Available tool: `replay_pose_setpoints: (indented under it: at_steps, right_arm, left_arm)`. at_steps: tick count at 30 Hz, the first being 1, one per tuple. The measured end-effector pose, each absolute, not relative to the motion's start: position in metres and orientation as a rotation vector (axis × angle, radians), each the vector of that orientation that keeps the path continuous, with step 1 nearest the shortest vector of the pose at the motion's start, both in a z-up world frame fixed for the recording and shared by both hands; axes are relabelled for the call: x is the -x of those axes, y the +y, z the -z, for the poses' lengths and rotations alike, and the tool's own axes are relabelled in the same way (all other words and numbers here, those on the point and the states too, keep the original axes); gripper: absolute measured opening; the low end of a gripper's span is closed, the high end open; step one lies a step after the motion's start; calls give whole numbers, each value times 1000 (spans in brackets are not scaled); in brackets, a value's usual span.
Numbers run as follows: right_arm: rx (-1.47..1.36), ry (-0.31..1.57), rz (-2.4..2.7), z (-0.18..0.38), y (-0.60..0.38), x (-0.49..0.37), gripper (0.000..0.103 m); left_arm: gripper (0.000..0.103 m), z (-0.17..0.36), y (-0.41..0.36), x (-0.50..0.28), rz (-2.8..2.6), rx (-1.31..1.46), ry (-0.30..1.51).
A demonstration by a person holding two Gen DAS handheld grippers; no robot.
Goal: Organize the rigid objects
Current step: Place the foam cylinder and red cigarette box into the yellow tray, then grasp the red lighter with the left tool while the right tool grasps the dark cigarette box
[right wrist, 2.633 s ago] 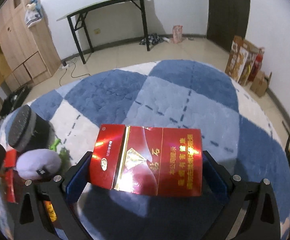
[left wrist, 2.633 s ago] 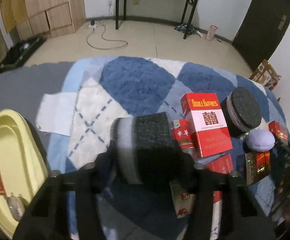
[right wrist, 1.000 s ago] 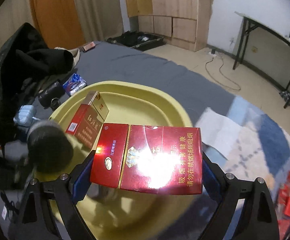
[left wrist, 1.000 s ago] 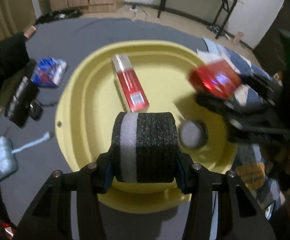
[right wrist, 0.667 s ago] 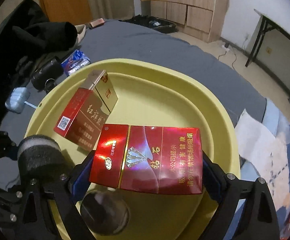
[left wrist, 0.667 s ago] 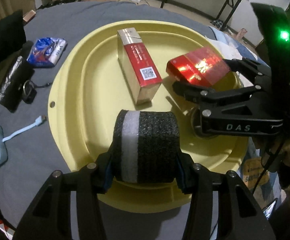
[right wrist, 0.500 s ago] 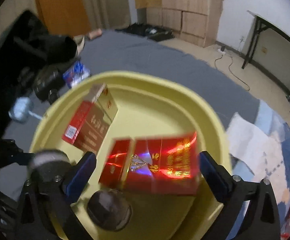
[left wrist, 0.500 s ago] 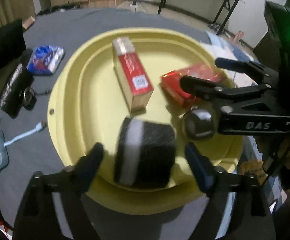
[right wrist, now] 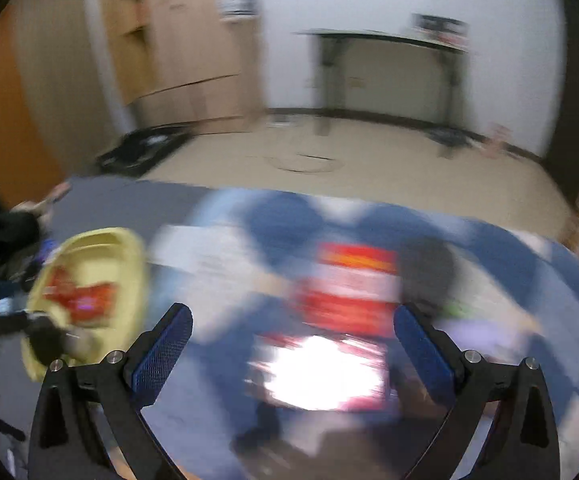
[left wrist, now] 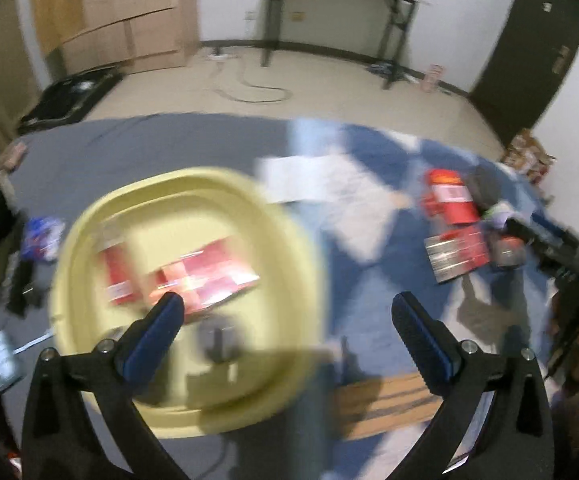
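Observation:
Both views are motion-blurred. My left gripper (left wrist: pixel 287 308) is open and empty above the right part of the yellow tray (left wrist: pixel 289 240). Red boxes (left wrist: pixel 205 276) and a dark round object (left wrist: pixel 219 340) lie in the tray. My right gripper (right wrist: pixel 293 320) is open and empty over the blue rug (right wrist: pixel 489 248), above a pile of red boxes (right wrist: pixel 349 300). The tray also shows at the left of the right wrist view (right wrist: pixel 133 260). More red boxes (left wrist: pixel 453 232) and a dark foam roll (left wrist: pixel 485 188) lie on the rug at the right of the left wrist view.
A grey mat (left wrist: pixel 109 152) lies under the tray, with small items (left wrist: pixel 41 236) at its left. A wooden cabinet (left wrist: pixel 121 12) and a black table (left wrist: pixel 329 20) stand at the back wall. A dark door (left wrist: pixel 537 60) is at the right.
Both grippers opened and let go: the foam roll and the red box now lie in the tray. Both grippers have swung right, away from the tray and toward the rug.

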State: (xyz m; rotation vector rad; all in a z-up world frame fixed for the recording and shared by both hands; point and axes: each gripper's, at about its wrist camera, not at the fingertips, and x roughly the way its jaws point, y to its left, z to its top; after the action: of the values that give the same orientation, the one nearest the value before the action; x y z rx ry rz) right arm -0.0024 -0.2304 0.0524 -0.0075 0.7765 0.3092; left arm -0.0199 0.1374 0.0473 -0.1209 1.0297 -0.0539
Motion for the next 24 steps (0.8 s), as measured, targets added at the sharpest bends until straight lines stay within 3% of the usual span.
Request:
replay_pose_setpoints:
  at_steps: [5,12,16,21,24]
  right_arm:
    - [-87,857,-209,-17,-296,4,103]
    - [-187,885,-229,6,-316,-9,103]
    - [-204,908,-267,16,-318,-17,103]
    - [-168,939,-248,32,-309,-26,103]
    - [-145,929,-228,34,-306,-29,103]
  left_arm:
    - [103,-38,62,-29,162,134,1081]
    - [99,8,2,-99,160,87,1183]
    - [81,32,-5,-118,147,83,1230]
    - [80,44,-10,-124,191,122,1232]
    - [69,42,-11,-126,212,149,1218]
